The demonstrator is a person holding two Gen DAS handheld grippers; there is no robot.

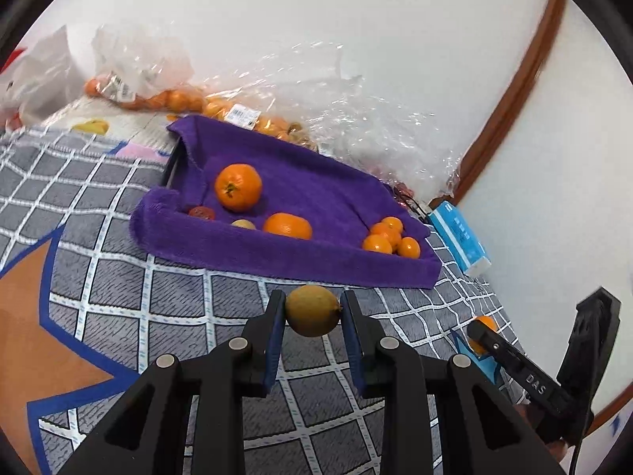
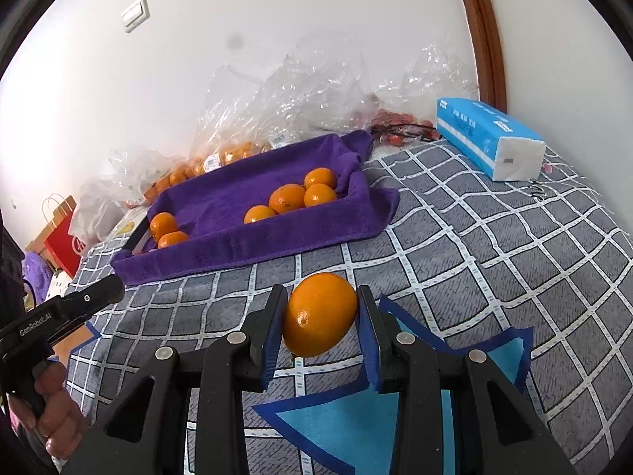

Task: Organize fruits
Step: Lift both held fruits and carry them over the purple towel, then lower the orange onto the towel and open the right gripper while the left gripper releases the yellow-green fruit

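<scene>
A: My left gripper [image 1: 312, 310] is clamped on a yellow lemon [image 1: 313, 310]; only the right wrist view shows my right gripper [image 2: 321, 314] clamped on an orange [image 2: 319, 314].

B: Beyond both lies the grey checked cover [image 2: 474, 245], then the purple-towelled tray [image 1: 285, 253] of fruit below the white wall [image 1: 316, 19].

My left tool [image 1: 312, 310] is matte black plastic: two angled arms with triangular cut-outs, each bearing round silver rivets, and blue pads [image 1: 273, 340] lining the inner faces of its fingers. My right tool [image 2: 321, 314] is built the same, black with silver rivets and blue pads [image 2: 370, 340]. Seen from the left camera, at four o'clock, the right tool's black side carries white lettering, "DAS", and a black cable hangs below it. From the right camera, at nine o'clock, the left tool's side reads "GenRobot.AI" in white, with a small silver screw near its tip.
</scene>
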